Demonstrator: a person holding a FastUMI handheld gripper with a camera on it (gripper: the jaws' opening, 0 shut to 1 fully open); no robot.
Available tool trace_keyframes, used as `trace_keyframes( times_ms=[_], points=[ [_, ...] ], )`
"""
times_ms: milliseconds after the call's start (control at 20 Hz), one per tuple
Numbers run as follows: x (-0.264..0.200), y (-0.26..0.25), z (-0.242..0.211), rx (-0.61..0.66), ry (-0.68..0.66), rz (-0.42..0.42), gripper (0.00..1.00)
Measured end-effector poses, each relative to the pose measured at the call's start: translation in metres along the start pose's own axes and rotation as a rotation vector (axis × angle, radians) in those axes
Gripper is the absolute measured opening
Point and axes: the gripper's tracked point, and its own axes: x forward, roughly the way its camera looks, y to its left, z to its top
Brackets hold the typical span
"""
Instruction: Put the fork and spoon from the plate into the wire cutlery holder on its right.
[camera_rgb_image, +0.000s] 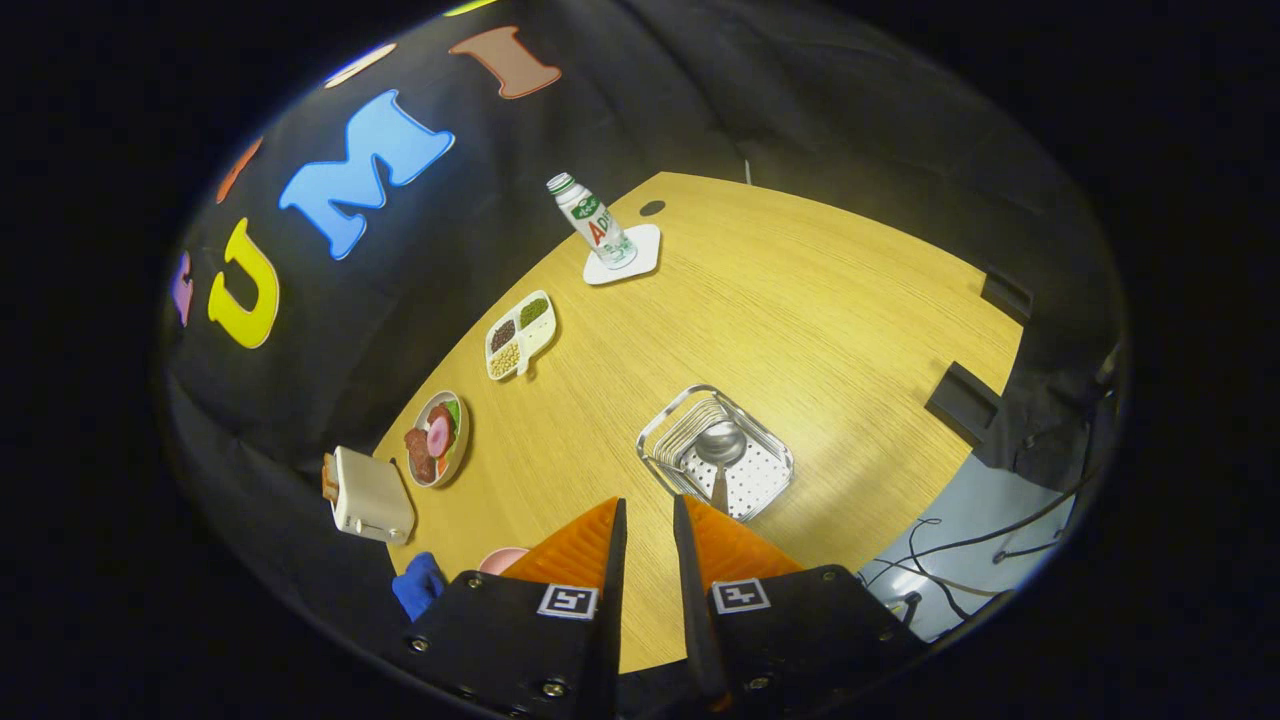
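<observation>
The wire cutlery holder (765, 480) stands on the wooden table just ahead of my right finger. A spoon (721, 442) lies in it, bowl up, and its handle runs back toward my right fingertip (690, 515). I cannot make out a fork among the holder's wires. A sliver of the pink plate (500, 558) peeks out beside my left finger. My gripper (650, 510) hovers above the table, open by a narrow gap with only bare wood between the fingers.
A bottle (590, 220) stands on a white coaster (640, 262) at the far end. A divided tray of beans (520, 335), a plate of food (438, 438), a toaster (368, 495) and a blue object (418, 585) line the table's left edge. Cables (960, 545) lie on the floor to the right.
</observation>
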Motion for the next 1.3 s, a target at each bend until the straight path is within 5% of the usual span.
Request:
trace_keyframes(
  times_ms=[650, 1300],
  points=[
    [0.028, 0.097, -0.074, -0.251, 0.156, 0.118, 0.28],
    [0.041, 0.134, -0.171, -0.474, 0.324, 0.163, 0.28]
  ],
)
